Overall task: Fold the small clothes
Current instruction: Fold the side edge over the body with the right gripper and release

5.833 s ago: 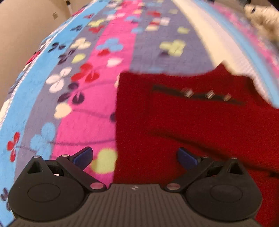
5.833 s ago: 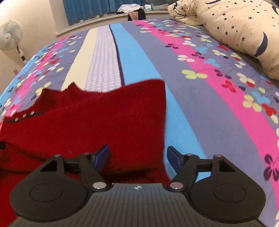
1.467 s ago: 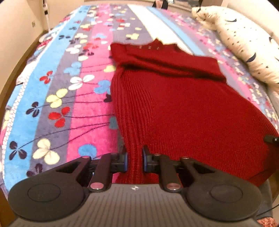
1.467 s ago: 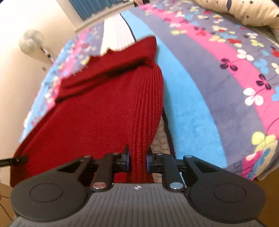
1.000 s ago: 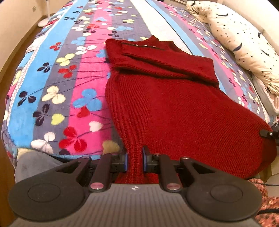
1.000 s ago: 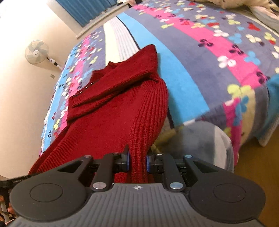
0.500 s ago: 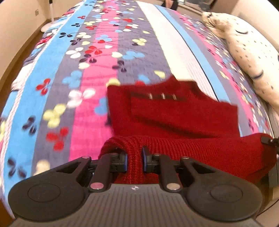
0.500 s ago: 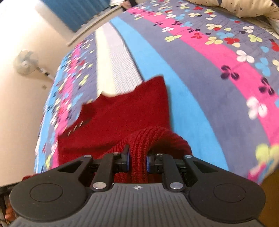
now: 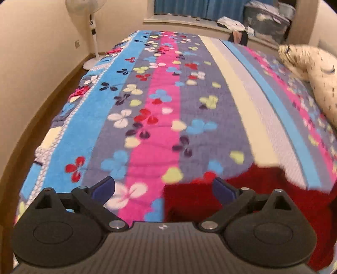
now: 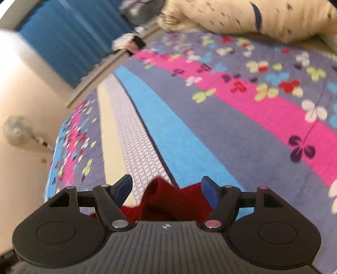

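Note:
The red knitted sweater (image 9: 263, 189) lies on the striped flowered bedspread (image 9: 160, 101), low in the left wrist view, mostly to the right of my left gripper (image 9: 164, 187). The left gripper is open, its right finger over the sweater's left edge. In the right wrist view a bunched part of the sweater (image 10: 170, 200) sits between and below the fingers of my right gripper (image 10: 166, 185), which is open. Most of the sweater is hidden under both grippers.
A cream star-print pillow (image 9: 311, 71) lies at the bed's right side, also in the right wrist view (image 10: 263, 19). A standing fan (image 9: 90, 31) is on the floor left of the bed. Blue curtains (image 10: 69, 40) and clutter line the far wall.
Both grippers carried the sweater's hem up over its top half, then opened and let it go. Both now point farther up the bed.

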### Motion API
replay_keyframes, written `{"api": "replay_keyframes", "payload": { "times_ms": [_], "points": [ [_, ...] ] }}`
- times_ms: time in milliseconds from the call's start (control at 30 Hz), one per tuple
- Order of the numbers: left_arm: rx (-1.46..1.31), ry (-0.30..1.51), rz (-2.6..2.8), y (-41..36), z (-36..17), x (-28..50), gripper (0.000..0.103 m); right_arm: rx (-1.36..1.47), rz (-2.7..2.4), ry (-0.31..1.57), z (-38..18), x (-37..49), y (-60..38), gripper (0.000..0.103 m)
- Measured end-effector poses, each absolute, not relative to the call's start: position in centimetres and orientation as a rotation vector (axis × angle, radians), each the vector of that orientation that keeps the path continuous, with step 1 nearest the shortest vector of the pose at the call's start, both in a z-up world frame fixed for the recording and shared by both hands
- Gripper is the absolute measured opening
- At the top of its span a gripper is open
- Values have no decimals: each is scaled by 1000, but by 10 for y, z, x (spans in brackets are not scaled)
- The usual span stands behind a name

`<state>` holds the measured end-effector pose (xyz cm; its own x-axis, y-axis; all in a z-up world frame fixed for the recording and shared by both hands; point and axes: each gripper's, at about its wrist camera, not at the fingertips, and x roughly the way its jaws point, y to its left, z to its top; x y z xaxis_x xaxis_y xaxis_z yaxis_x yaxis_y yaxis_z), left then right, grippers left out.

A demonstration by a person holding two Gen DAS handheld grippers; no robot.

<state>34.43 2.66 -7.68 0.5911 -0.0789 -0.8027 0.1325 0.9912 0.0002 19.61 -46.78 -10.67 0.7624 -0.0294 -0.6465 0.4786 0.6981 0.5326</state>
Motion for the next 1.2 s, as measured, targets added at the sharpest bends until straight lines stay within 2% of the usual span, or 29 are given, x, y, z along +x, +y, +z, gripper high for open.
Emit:
{"api": "replay_keyframes", "payload": {
  "times_ms": [233,300,500,700,933,1067,1200],
  "points": [
    [187,982,-110,48,-113,280,100,523,-389,623,-112,121,-442,74],
    [283,1030,-107,48,-126,271,100,468,-400,686,-121,116,-438,75],
    [424,1137,-219,30,-159,263,100,257,-256,854,-150,144,-397,74],
    [503,1073,-244,-18,-163,306,100,128,-125,921,-161,206,-350,73],
    [297,1012,35,-9,-134,401,101,389,-307,770,-120,287,-402,73],
    [269,994,75,16,-135,394,101,478,-354,749,-118,278,-430,74],
    [228,1048,-71,22,-155,366,101,435,-311,766,-137,230,-423,77]
  ]
}}
